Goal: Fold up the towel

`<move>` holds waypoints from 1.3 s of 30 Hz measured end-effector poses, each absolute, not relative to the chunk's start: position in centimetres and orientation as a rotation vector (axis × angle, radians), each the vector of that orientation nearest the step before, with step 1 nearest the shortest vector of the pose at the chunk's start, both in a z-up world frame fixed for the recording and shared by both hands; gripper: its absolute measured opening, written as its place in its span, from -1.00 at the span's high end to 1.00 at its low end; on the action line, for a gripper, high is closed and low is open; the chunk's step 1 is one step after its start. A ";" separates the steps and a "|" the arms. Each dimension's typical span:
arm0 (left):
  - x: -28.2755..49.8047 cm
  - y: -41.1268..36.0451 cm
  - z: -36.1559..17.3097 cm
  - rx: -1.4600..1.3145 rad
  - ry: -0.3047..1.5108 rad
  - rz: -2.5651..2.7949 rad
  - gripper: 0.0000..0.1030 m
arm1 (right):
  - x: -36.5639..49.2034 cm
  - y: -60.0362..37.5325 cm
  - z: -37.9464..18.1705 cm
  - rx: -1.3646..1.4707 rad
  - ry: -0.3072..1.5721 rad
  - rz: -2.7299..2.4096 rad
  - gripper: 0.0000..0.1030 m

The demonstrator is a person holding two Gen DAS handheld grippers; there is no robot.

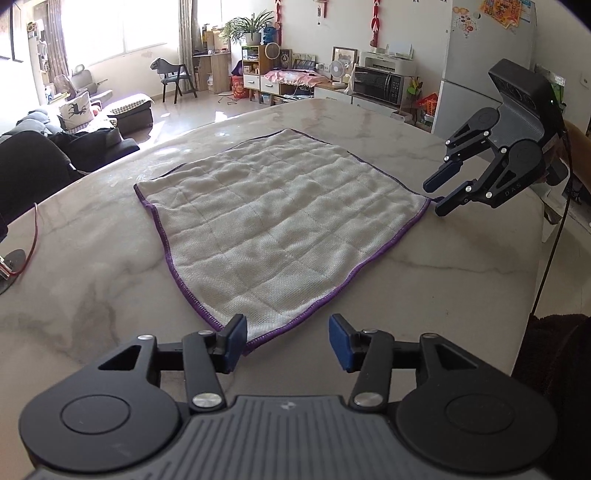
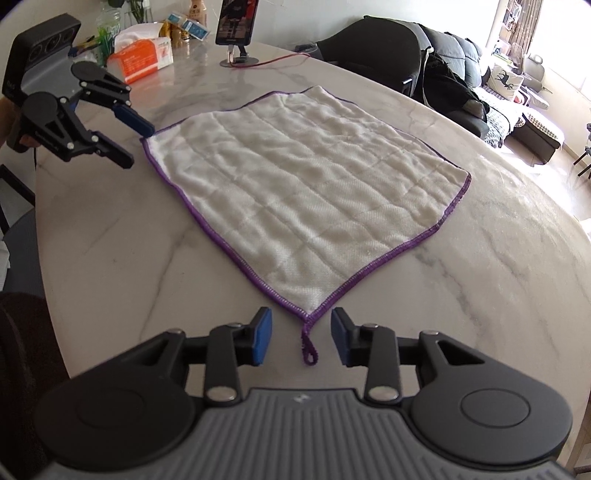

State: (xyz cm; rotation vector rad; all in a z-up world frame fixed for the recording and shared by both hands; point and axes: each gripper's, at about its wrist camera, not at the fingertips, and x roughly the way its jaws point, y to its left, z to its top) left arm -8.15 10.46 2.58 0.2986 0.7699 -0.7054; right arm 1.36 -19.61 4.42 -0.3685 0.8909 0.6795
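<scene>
A white towel (image 1: 280, 225) with purple stitched edging lies flat and unfolded on the marble table (image 1: 92, 266); it also shows in the right wrist view (image 2: 306, 184). My left gripper (image 1: 288, 341) is open, its jaws either side of the towel's near corner; it also shows in the right wrist view (image 2: 135, 142). My right gripper (image 2: 301, 341) is open, its jaws either side of the towel's purple hanging loop (image 2: 308, 347) at another corner; it also shows in the left wrist view (image 1: 441, 190).
A phone on a stand (image 2: 236, 26) with a red cable (image 2: 280, 59), a tissue pack (image 2: 142, 55) and bottles stand at the table's far end. A dark chair (image 2: 376, 48) sits beyond the table edge.
</scene>
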 end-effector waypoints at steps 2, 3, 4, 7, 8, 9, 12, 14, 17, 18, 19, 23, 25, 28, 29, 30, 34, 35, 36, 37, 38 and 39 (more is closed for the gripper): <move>-7.8 10.9 2.5 0.276 0.780 -0.684 0.02 | 1.5 -19.7 4.4 -0.356 0.901 0.689 0.25; -7.5 11.1 2.4 0.265 0.784 -0.673 0.02 | 1.6 -19.8 4.4 -0.345 0.906 0.689 0.25; -7.4 11.2 2.5 0.257 0.785 -0.664 0.02 | 1.7 -19.9 4.5 -0.333 0.911 0.688 0.26; -7.2 11.3 2.4 0.246 0.782 -0.648 0.03 | 1.9 -20.1 4.4 -0.315 0.919 0.683 0.32; -7.3 11.4 2.5 0.247 0.774 -0.644 0.02 | 1.9 -20.1 4.3 -0.314 0.920 0.681 0.34; -7.3 11.4 2.4 0.247 0.770 -0.645 0.03 | 1.9 -20.0 4.2 -0.312 0.922 0.679 0.35; -7.6 11.4 2.4 0.244 0.779 -0.663 0.03 | 2.0 -20.0 3.9 -0.308 0.925 0.675 0.39; -7.6 11.2 2.2 0.249 0.786 -0.672 0.06 | 1.8 -20.3 4.0 -0.306 0.926 0.671 0.64; -7.7 11.3 1.8 0.240 0.795 -0.680 0.32 | 1.5 -20.9 4.2 -0.305 0.931 0.667 0.80; -7.7 11.3 1.8 0.233 0.794 -0.684 0.34 | 1.3 -21.1 4.3 -0.305 0.933 0.666 0.81; -7.7 11.3 1.9 0.227 0.793 -0.692 0.45 | 1.2 -21.3 4.3 -0.307 0.933 0.665 0.84; -7.9 11.0 1.9 0.231 0.798 -0.724 0.58 | 1.6 -21.2 4.4 -0.314 0.931 0.663 0.87; -8.1 10.9 1.9 0.238 0.796 -0.729 0.60 | 1.4 -21.6 4.6 -0.312 0.925 0.656 0.91; -8.3 10.9 1.9 0.232 0.795 -0.735 0.60 | 1.2 -22.2 4.8 -0.304 0.920 0.649 0.92; -8.3 10.9 1.9 0.227 0.795 -0.738 0.60 | 1.2 -22.4 4.9 -0.301 0.918 0.647 0.92; -8.4 10.9 1.9 0.224 0.796 -0.742 0.60 | 1.2 -22.6 5.0 -0.300 0.917 0.645 0.92; -8.8 10.8 1.9 0.235 0.798 -0.753 0.60 | 1.1 -23.2 5.4 -0.297 0.913 0.639 0.92; -8.9 10.8 1.9 0.238 0.800 -0.756 0.60 | 1.4 -23.0 5.5 -0.295 0.914 0.637 0.92; -9.0 10.8 1.8 0.240 0.803 -0.759 0.60 | 1.6 -23.0 5.6 -0.295 0.914 0.635 0.92; -9.0 10.9 1.8 0.239 0.805 -0.762 0.60 | 1.5 -23.1 5.6 -0.296 0.915 0.633 0.92; -9.0 10.9 1.8 0.238 0.807 -0.764 0.60 | 1.5 -23.1 5.6 -0.295 0.917 0.633 0.92; -9.0 11.0 1.8 0.237 0.809 -0.766 0.60 | 1.4 -23.1 5.6 -0.294 0.920 0.633 0.92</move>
